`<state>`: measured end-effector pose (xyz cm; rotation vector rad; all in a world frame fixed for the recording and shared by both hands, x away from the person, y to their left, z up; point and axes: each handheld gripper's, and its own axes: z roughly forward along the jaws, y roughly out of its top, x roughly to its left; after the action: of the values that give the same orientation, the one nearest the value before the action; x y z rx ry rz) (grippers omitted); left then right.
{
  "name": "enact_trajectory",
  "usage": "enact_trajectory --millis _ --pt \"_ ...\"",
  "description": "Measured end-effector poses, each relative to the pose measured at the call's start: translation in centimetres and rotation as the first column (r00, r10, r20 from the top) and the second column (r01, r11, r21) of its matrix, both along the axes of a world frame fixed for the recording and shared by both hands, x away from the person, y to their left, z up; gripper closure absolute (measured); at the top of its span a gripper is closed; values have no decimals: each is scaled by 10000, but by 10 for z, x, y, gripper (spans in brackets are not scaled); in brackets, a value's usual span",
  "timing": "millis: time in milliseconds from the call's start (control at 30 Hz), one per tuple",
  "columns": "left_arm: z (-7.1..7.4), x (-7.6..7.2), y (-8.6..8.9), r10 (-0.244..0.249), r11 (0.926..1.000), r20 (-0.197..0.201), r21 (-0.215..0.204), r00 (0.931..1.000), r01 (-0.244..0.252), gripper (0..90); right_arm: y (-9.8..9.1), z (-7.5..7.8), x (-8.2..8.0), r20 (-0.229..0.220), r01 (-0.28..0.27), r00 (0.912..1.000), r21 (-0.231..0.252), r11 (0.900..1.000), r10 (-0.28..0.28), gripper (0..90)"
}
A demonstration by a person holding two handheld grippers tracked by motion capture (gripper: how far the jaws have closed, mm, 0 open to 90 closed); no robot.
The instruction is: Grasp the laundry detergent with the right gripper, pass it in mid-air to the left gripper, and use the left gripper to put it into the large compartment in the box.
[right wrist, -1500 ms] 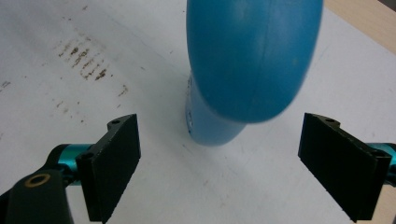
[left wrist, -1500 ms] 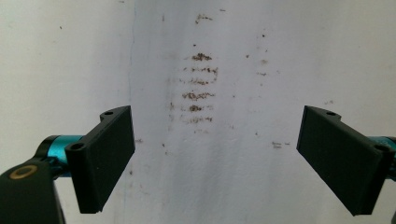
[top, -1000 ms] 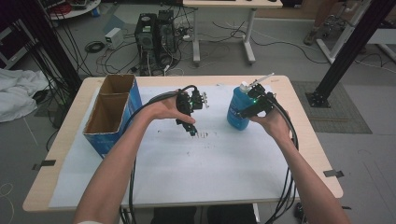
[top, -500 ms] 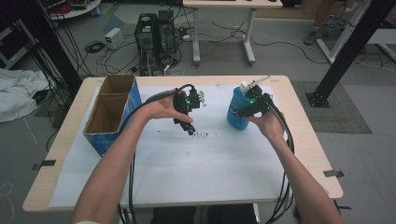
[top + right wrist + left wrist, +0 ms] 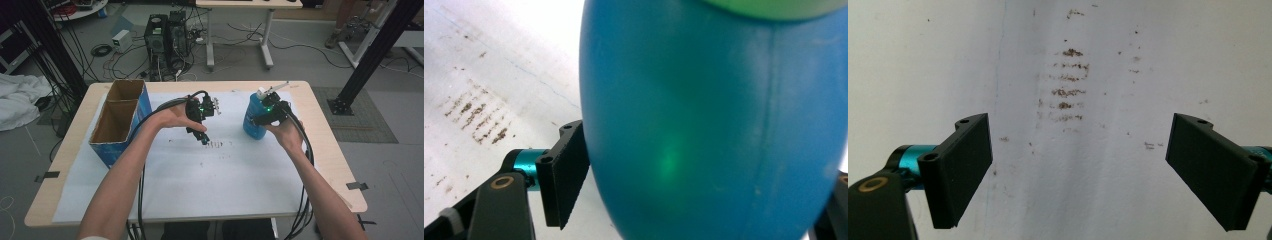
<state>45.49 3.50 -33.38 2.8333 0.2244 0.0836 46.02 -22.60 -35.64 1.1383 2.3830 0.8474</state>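
My table [image 5: 320,130] is light wood with a white sheet [image 5: 200,175] spread over most of it. Some brown smudges [image 5: 216,145] mid-sheet, a blue bottle [image 5: 254,120] standing at the right, open cardboard box [image 5: 120,120] at the left edge.

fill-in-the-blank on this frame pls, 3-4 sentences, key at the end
1. The right hand-held gripper has its jaws around a spray bottle whose body is coloured ____.
2. The left hand-held gripper hovers with its jaws ____ and nothing between them.
3. Below the left hand-held gripper, the white table cover bears small ____ stains.
4. At the table's left side stands an open cardboard ____ with blue outer walls.

Missing words: blue; open; brown; box
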Motion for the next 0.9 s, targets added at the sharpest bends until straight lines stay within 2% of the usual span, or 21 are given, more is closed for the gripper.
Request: enact_trajectory --millis 300,400,500,900 --pt "-1 0 1 -14 10000 -29 21 10000 14 114 -1 -3 0 123 103 9999 64 9999 -104 250" --pt "-2 0 2 16 10000 -34 16 10000 -16 114 -1 -2 0 208 75 9998 76 9999 -77 281" --pt "-3 0 2 2 10000 -30 21 10000 -2 114 -1 -2 0 252 81 9996 296 9995 -89 284" --pt "-3 -1 2 29 10000 -30 29 10000 -29 114 1 -6 -1 241 96 9997 184 9998 -100 332"
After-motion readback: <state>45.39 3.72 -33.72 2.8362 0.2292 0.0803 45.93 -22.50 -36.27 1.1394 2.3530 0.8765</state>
